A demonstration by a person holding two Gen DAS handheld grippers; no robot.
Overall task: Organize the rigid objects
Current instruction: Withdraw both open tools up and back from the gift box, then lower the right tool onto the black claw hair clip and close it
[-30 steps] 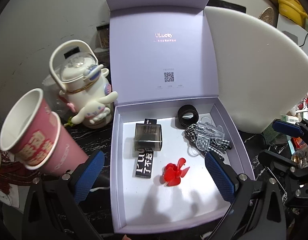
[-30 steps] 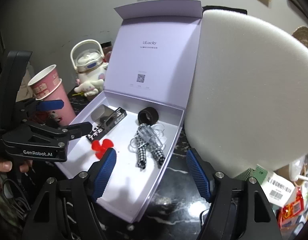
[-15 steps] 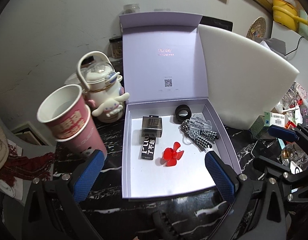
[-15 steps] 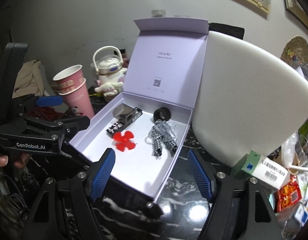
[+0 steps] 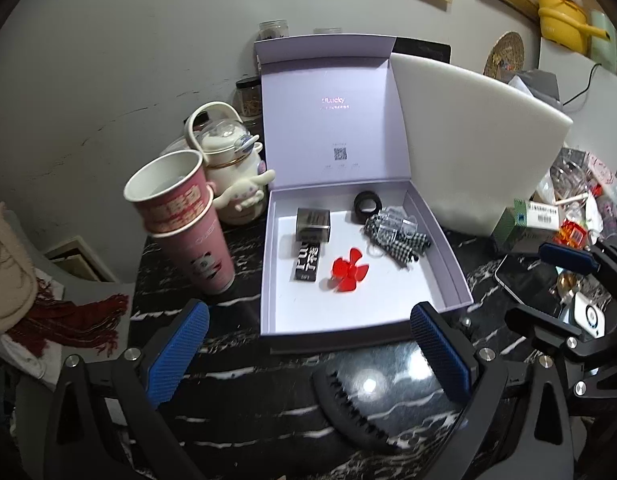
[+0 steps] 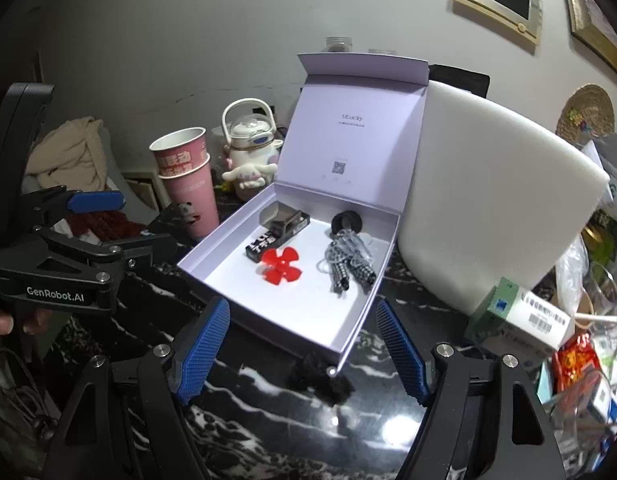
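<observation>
Sitting open on the dark marble table (image 5: 244,364): lilac box (image 5: 448,256) already holding a red propeller (image 5: 349,270), black ring (image 5: 367,203), grey case (image 5: 313,225) and checked clips (image 5: 400,236). Lying just outside its front edge, a black claw clip (image 5: 348,404) (probably next). Left gripper (image 5: 308,344) gaping empty, right gripper (image 6: 302,350) opening, nothing between. Needing a reach down and a pinch.
</observation>
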